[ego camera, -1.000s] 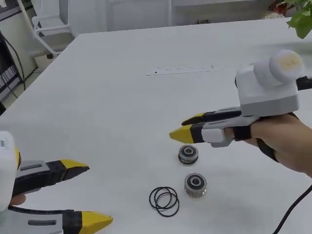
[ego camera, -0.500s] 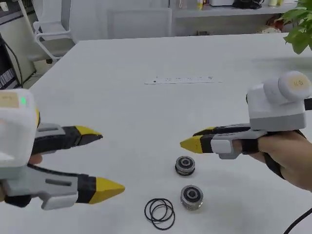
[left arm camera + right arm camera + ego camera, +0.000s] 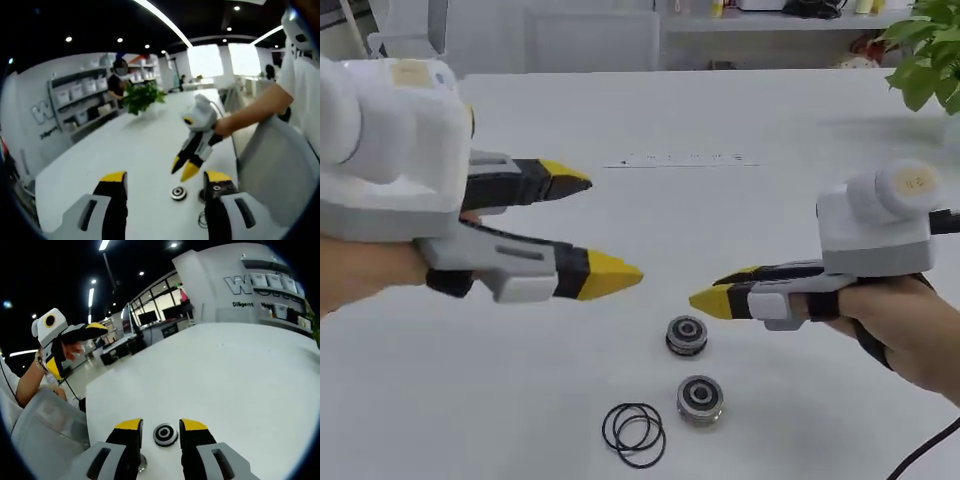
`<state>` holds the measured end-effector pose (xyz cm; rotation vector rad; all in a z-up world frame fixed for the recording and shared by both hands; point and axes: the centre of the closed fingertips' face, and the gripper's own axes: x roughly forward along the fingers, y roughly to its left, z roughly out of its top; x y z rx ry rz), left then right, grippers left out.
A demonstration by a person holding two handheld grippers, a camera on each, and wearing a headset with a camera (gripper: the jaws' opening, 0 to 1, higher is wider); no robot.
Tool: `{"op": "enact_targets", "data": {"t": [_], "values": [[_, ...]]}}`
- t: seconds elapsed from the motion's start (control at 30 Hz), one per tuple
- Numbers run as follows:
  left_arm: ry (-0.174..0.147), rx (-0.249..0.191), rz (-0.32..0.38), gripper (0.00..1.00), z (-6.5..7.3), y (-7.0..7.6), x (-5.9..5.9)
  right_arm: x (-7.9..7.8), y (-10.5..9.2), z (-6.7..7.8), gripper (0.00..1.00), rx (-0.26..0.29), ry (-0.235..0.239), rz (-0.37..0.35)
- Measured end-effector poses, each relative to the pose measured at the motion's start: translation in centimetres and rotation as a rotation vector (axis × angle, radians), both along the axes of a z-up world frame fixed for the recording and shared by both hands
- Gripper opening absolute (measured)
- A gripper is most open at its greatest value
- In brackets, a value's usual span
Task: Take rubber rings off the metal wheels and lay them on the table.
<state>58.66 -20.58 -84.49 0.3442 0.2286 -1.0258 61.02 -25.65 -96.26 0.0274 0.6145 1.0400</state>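
With the left tool [image 3: 610, 226] gaping and the right tool [image 3: 712, 293] slightly parted, both empty, brace the metal wheel [image 3: 686, 335] at the right's seven o'clock before peeling.

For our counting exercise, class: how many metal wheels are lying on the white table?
2. The far wheel lies farther from the person; the near wheel sits just right of the loose rubber rings. None appears hidden.

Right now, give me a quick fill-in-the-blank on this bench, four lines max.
The table holds ___ metal wheels.
The rubber rings lying beside them are coloured ___.
The left tool has its jaws wide ___.
The right tool grips ___.
Missing words: two; black; open; nothing.
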Motion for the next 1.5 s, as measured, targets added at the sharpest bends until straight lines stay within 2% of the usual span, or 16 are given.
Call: {"op": "enact_targets", "data": {"t": [0.17, 0.33, 0.43, 0.5, 0.57, 0.67, 0.7, 0.8, 0.9, 1.0, 1.13, 1.23, 1.37, 1.5], "values": [[-0.01, -0.043, -0.027, 0.6, 0.0, -2.3, 1.3, -0.1, -0.5, -1.0, 0.27, -0.036, 0.006, 0.001], [-0.012, -0.058, -0.044, 0.58, -1.4, -4.0, 2.5, -0.1, -0.8, -2.1, 0.27, -0.066, 0.016, 0.004], [-0.032, -0.037, -0.022, 0.5, -2.7, -4.1, 3.5, -0.3, -0.9, -2.9, 0.27, -0.091, 0.024, 0.015], [-0.021, -0.04, -0.002, 0.46, -3.4, -4.1, 4.0, -0.5, -0.9, -3.3, 0.27, -0.105, 0.03, 0.025], [-0.004, -0.033, -0.006, 0.48, -4.4, -4.4, 4.1, -0.5, -1.0, -3.8, 0.26, -0.128, 0.029, 0.032], [-0.006, 0.034, -0.03, 0.46, -6.4, -4.7, 4.0, -0.7, -1.0, -4.5, 0.27, -0.146, 0.033, 0.042], [-0.003, 0.039, -0.029, 0.45, -6.8, -4.8, 4.0, -0.7, -1.0, -4.7, 0.27, -0.153, 0.031, 0.046], [0.033, 0.026, -0.015, 0.43, -8.5, -4.8, 4.0, -0.7, -0.9, -5.1, 0.26, -0.179, 0.017, 0.059], [0.06, 0.036, 0.005, 0.4, -10.2, -4.5, 4.2, -0.7, -0.7, -5.5, 0.27, -0.187, 0.013, 0.07], [0.127, 0.006, 0.02, 0.36, -11.3, -4.4, 3.7, -0.9, -0.4, -6.0, 0.27, -0.205, 0.013, 0.09], [0.14, 0.015, 0.018, 0.34, -12.1, -4.7, 3.3, -1.1, -0.4, -6.4, 0.27, -0.227, 0.003, 0.104], [0.155, 0.044, -0.002, 0.32, -13.2, -5.1, 2.7, -0.9, -0.3, -6.3, 0.26, -0.225, -0.009, 0.101], [0.163, 0.094, 0.002, 0.27, -14.8, -5.0, 2.5, -0.7, -0.2, -6.0, 0.25, -0.215, -0.023, 0.098], [0.18, 0.098, 0.024, 0.24, -15.3, -4.8, 2.7, -0.7, -0.2, -6.0, 0.24, -0.21, -0.023, 0.096]]}}
